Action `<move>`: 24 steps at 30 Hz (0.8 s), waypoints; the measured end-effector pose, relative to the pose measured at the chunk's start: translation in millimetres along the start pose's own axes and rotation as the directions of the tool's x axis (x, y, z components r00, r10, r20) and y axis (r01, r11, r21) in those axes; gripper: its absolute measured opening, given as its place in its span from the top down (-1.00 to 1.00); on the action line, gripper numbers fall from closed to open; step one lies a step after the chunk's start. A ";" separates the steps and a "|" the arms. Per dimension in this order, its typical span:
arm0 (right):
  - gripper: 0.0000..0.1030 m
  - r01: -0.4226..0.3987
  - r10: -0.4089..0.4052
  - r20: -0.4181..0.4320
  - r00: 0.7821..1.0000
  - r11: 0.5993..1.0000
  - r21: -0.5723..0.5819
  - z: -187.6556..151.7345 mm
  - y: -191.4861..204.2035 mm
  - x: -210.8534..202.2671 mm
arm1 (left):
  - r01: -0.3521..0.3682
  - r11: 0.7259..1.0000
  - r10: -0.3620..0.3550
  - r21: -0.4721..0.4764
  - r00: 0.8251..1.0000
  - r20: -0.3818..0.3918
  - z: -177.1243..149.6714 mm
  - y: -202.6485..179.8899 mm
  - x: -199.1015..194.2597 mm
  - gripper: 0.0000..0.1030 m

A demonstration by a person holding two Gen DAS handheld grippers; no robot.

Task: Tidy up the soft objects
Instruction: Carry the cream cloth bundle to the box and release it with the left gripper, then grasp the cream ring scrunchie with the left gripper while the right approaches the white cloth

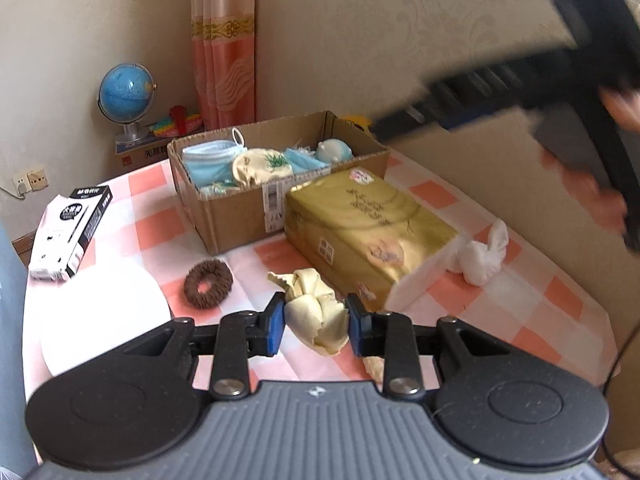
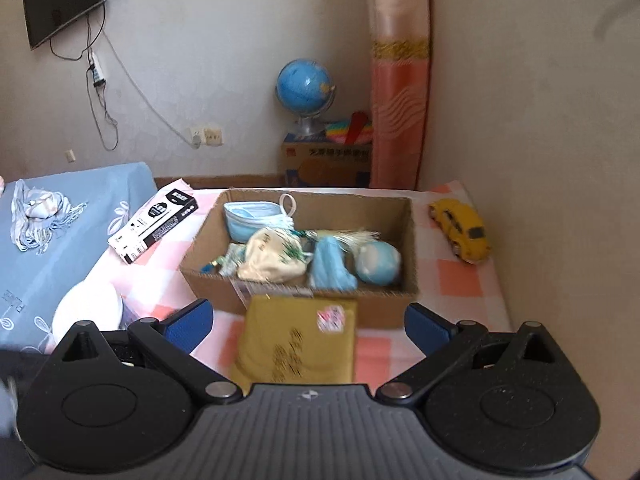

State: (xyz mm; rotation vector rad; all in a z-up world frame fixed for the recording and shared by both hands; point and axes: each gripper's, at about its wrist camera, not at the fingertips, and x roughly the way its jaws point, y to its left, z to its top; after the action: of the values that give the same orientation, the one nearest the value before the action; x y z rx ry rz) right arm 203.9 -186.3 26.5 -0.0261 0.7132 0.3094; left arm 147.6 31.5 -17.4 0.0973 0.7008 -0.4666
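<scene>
My left gripper [image 1: 316, 326] is shut on a knotted pale yellow cloth [image 1: 316, 316] just above the checked tablecloth. A brown scrunchie [image 1: 208, 283] lies to its left, a white knotted cloth [image 1: 478, 258] to its right. The cardboard box [image 1: 240, 216] behind holds a blue face mask [image 1: 208, 160], a cream pouch [image 1: 256, 168] and other soft things; it also shows in the right wrist view [image 2: 216, 292]. My right gripper [image 2: 308, 328] is open and empty, held above a gold tissue pack [image 2: 296, 344] in front of the box. The right gripper appears blurred in the left wrist view [image 1: 500, 92].
A black-and-white carton [image 1: 68, 232] and a white plate [image 1: 100, 312] lie at the left. A yellow toy car [image 2: 460, 230] sits right of the box by the wall. A globe [image 2: 306, 88] stands behind. A blue bed [image 2: 60, 240] with a scarf lies left.
</scene>
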 end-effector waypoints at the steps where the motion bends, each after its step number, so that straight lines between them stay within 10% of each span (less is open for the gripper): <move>1: -1.00 0.009 -0.009 0.012 1.000 1.000 0.001 -7.7 -1.8 -5.0 | 0.000 1.000 0.000 0.002 1.000 0.002 4.1 0.6 0.0 0.42; 17: -1.00 0.115 -0.118 0.047 0.992 0.992 0.057 -93.3 -16.8 -43.2 | -0.099 0.995 0.099 -0.017 0.995 0.018 106.3 41.8 61.8 0.39; 21: -1.00 0.136 -0.138 0.045 0.989 0.989 0.053 -102.9 -18.5 -47.8 | -0.160 0.986 0.161 -0.043 0.987 0.023 120.0 51.6 81.3 -0.70; 24: -1.00 0.163 -0.164 0.043 0.985 0.986 0.038 -111.7 -19.3 -49.7 | -0.204 0.979 0.204 -0.017 0.978 0.043 120.5 46.7 78.5 -0.79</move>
State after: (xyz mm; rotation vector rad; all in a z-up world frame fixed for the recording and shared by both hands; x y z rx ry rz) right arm 102.6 -232.5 -27.5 -0.0445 0.6664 0.1398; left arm 292.8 14.4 21.2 0.1455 0.6418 -0.2666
